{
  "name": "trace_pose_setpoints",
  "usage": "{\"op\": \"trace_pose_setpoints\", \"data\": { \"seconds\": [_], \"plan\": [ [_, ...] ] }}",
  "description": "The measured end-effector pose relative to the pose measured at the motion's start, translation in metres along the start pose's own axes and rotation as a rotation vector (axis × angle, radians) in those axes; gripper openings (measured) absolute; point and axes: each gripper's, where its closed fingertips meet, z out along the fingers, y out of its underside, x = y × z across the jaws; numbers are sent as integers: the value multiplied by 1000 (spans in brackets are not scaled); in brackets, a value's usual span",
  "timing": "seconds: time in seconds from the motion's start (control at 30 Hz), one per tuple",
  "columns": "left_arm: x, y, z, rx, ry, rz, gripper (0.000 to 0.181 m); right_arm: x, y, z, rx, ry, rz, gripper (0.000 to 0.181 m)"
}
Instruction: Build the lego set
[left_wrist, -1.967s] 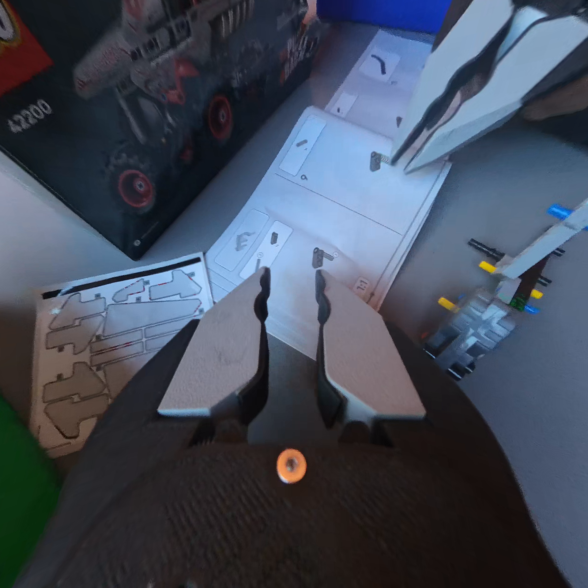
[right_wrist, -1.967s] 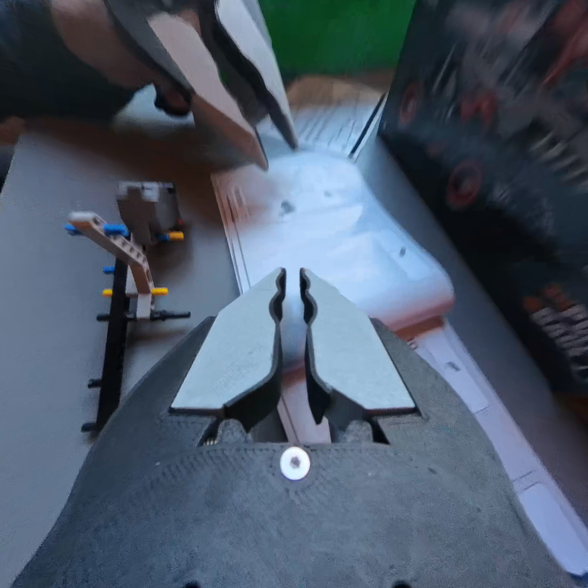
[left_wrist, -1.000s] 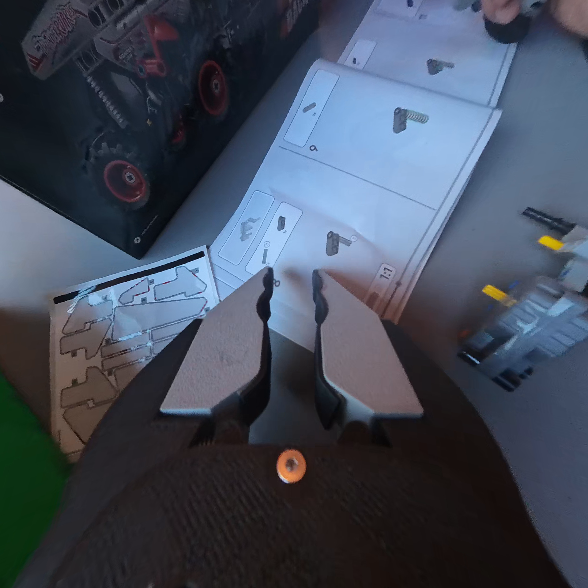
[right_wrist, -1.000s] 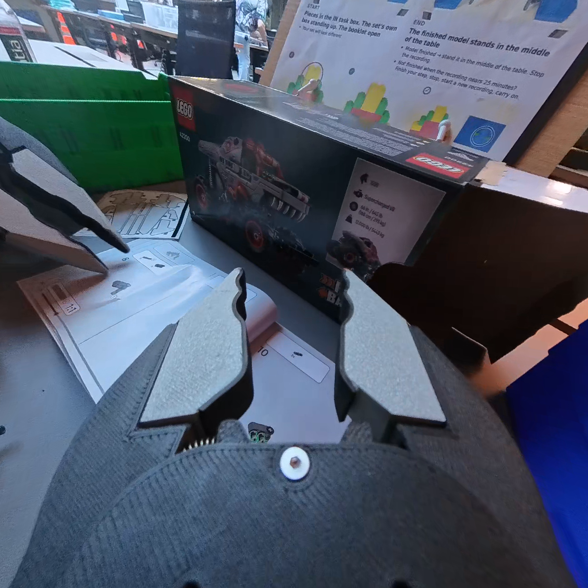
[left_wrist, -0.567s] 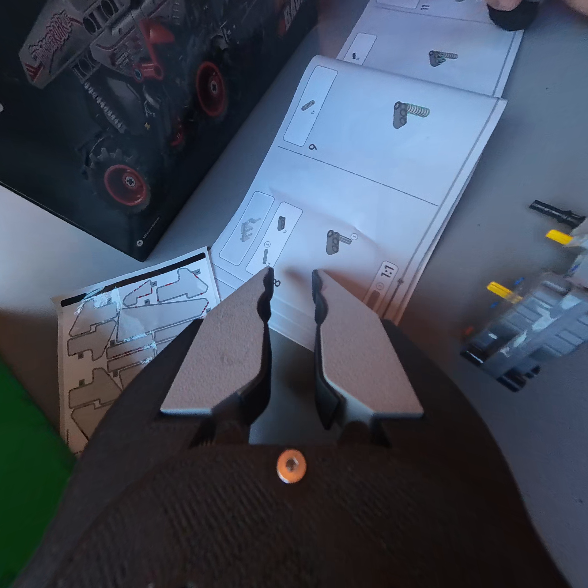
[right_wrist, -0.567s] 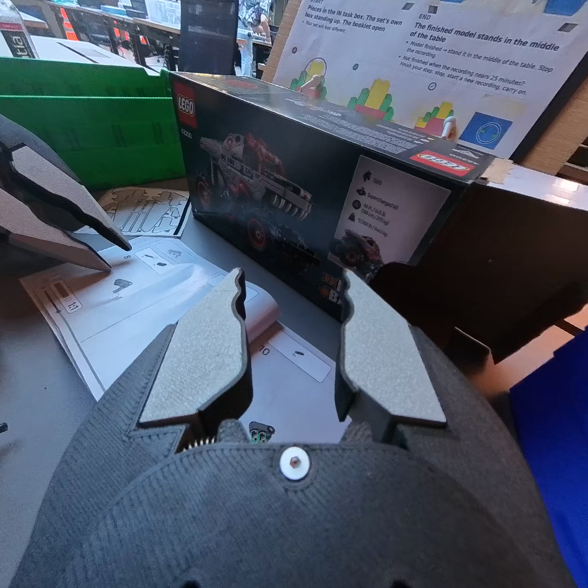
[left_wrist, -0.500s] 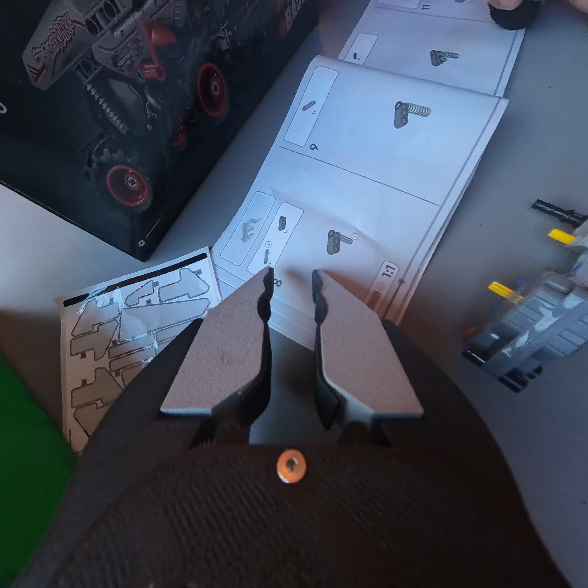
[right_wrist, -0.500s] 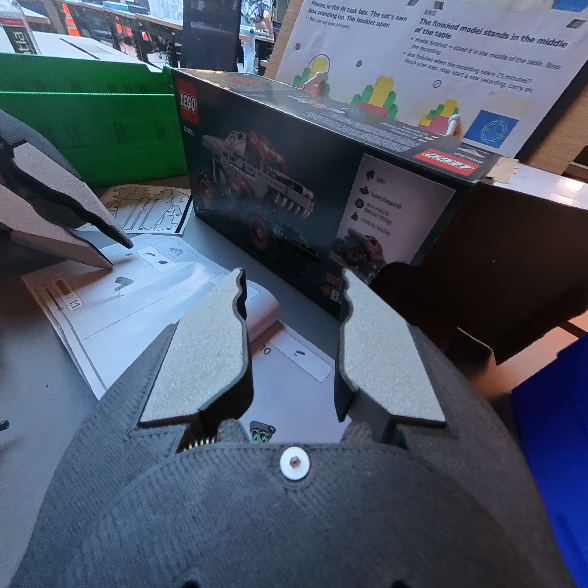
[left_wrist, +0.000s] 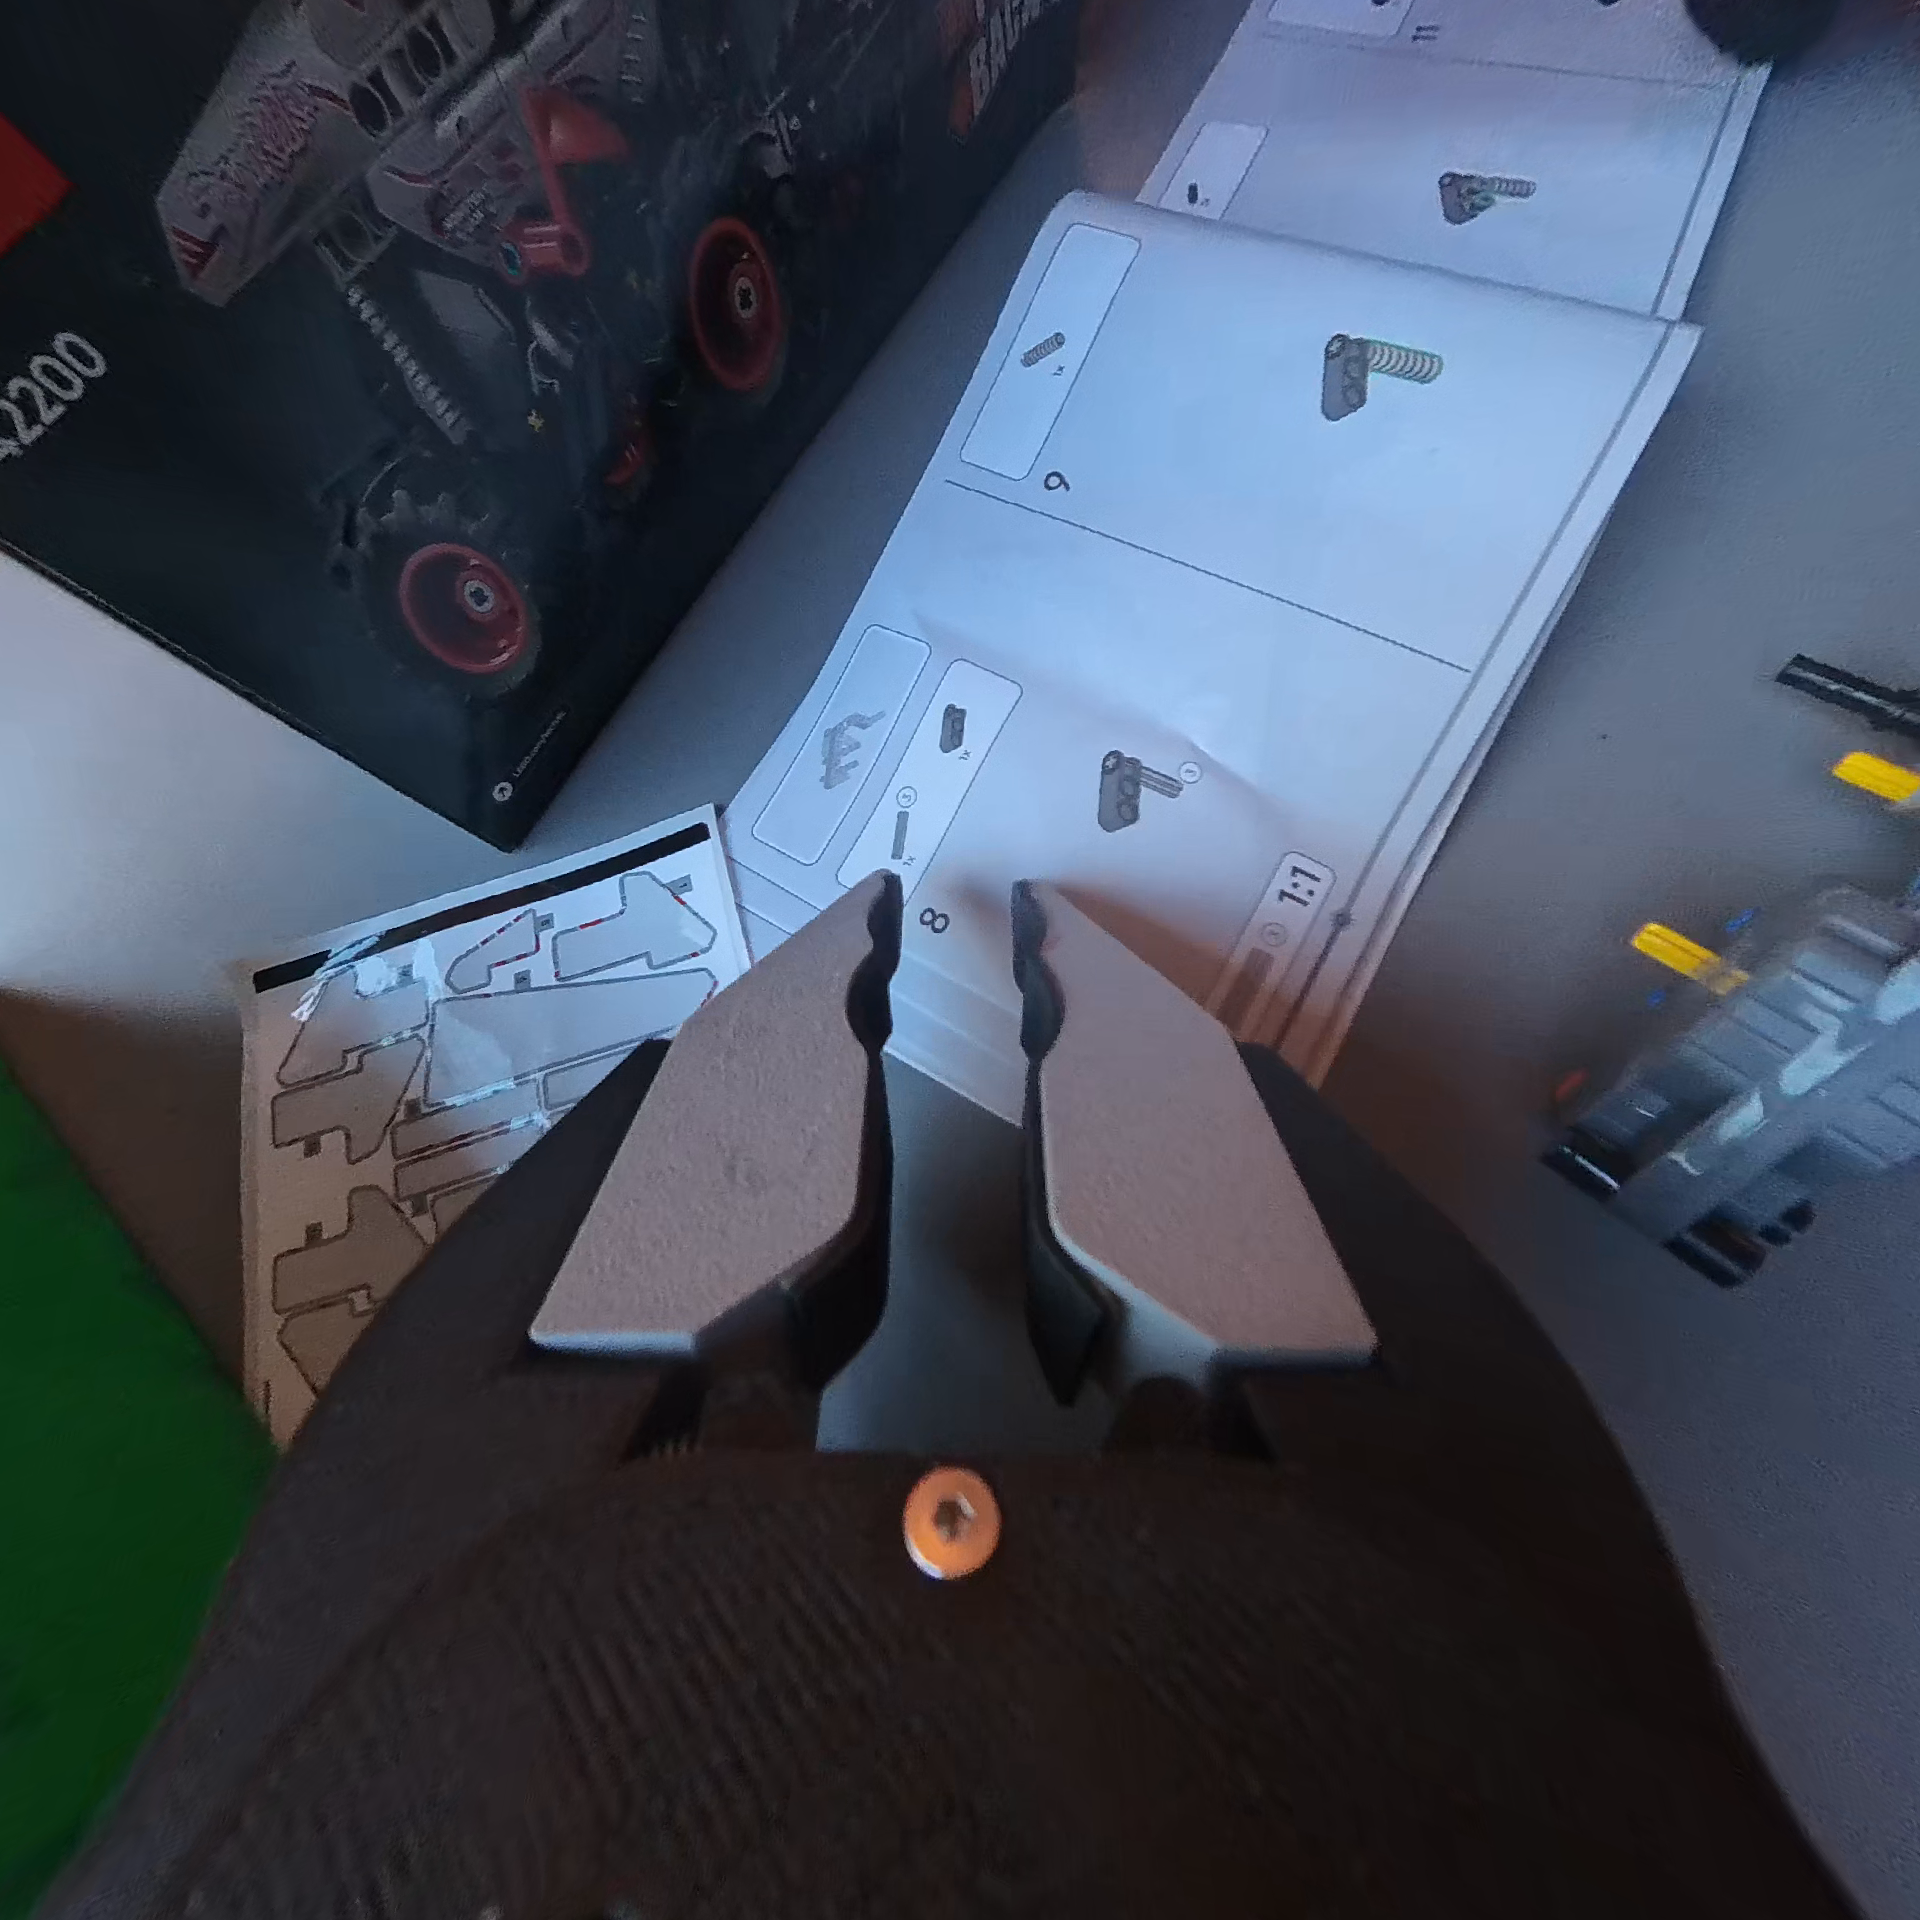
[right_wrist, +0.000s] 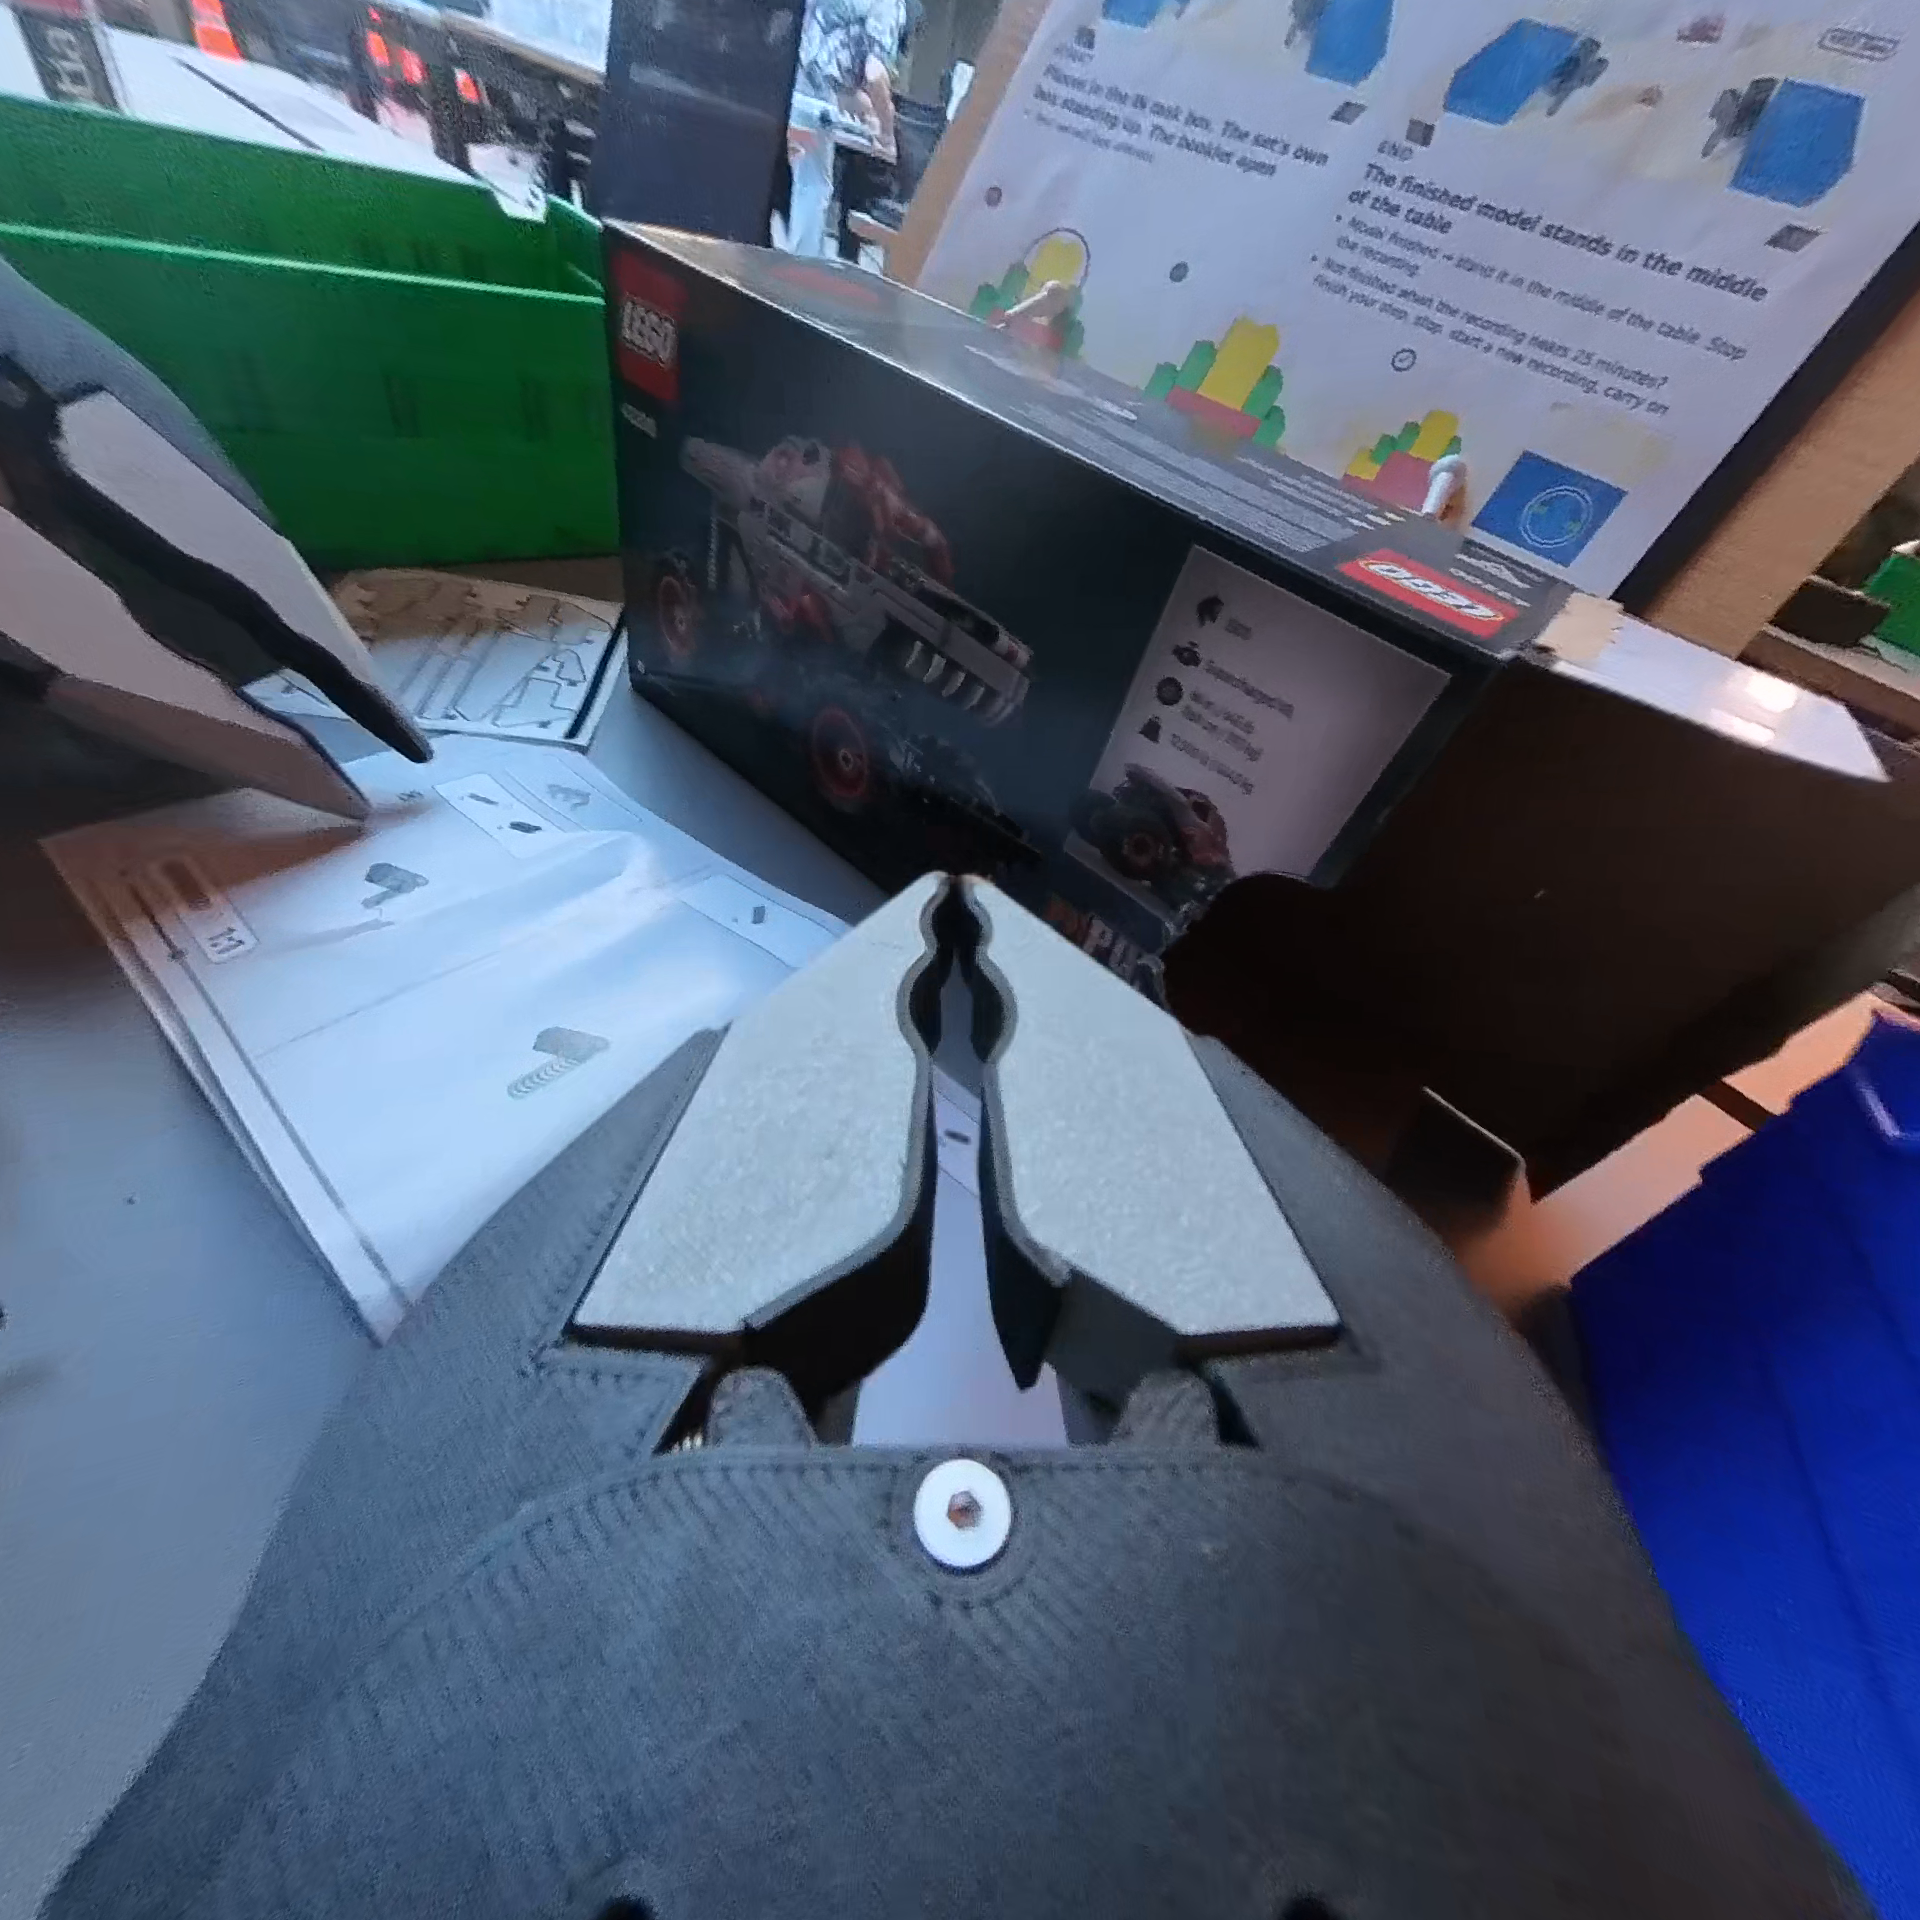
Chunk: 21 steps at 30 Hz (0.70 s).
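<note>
The black set box stands on my grey table, with the open instruction booklet just beside it. The part-built grey model lies right of the booklet. My left gripper hangs slightly parted and empty over the booklet; my right gripper is clenched on nothing.

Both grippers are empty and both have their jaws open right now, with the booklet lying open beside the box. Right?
Not quite. The right gripper is empty but its jaws are shut, tips touching, as the right wrist view shows. The left gripper is open and empty, and the booklet lies open beside the box.
</note>
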Motion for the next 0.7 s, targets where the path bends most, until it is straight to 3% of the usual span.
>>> {"op": "trace_pose_setpoints", "data": {
  "seconds": [0.03,0.33,0.7],
  "plan": [
    [-1,0,0,1,-2,0,19,1,0,0,3,1,1,0],
    [-8,-3,-1,19,-44,-12,0,-7,0,0,13,-66,54,0],
    [-13,-12,-4,70,-60,-85,0,-17,0,1,4,-90,-3,0]
  ]
}}
